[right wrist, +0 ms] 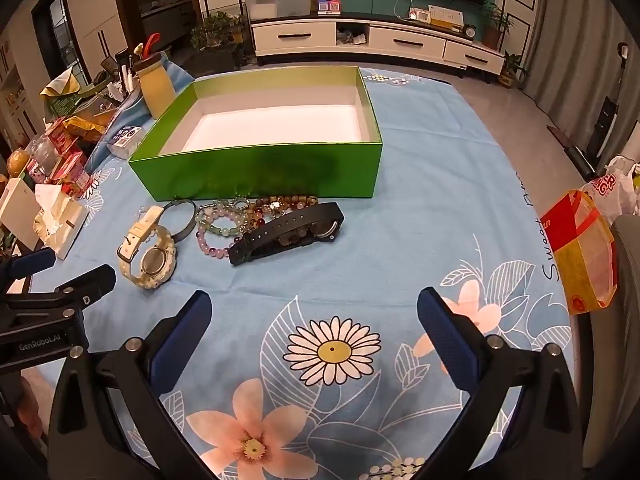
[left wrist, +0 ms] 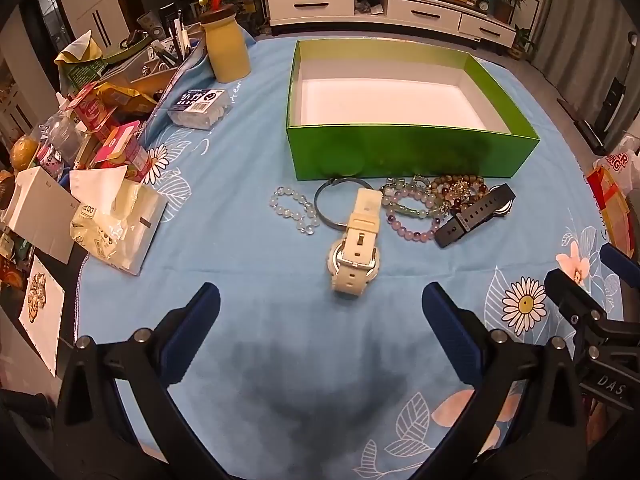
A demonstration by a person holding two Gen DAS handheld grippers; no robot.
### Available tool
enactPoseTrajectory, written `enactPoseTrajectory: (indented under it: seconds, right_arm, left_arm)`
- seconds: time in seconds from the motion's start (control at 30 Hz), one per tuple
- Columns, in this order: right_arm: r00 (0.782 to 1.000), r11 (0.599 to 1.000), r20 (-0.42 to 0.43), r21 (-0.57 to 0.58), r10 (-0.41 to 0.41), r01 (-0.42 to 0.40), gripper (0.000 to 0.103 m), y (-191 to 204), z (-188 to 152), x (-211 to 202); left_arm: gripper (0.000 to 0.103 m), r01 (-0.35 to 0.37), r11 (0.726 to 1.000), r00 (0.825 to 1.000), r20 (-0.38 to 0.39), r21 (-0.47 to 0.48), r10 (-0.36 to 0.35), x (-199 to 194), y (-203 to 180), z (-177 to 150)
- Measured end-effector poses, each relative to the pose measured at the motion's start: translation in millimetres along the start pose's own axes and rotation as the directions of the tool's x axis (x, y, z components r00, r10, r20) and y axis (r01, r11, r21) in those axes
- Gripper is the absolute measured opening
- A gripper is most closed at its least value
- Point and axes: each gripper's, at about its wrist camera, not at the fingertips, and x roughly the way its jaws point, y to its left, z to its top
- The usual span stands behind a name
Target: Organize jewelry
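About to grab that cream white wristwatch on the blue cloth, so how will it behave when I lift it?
The cream white wristwatch has a buckled strap forming a loop, so it will probably keep its shape, flexing somewhat. Its chunky case likely makes that end hang lower. The strap overlaps the thin dark bangle, which might get nudged.

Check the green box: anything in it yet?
Empty. Both views show the green box with only its bare white floor; the watches and bracelets lie on the cloth in front of it.

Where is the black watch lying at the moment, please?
The black watch lies on the blue cloth at the right end of the jewelry row, against the beaded bracelets, just before the green box.
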Motion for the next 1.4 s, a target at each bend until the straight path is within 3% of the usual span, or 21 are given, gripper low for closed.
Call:
enactPoseTrajectory:
  seconds: [1.4]
  right_arm:
    - [1.000,1.000,0.004,-0.004,0.001,-0.001,0.102,1.0,1.2,-2.6]
  left_arm:
    - [0.101,-0.005,1.000,1.000,0.007,0.027,0.004,-2.0,-3.6,-0.3]
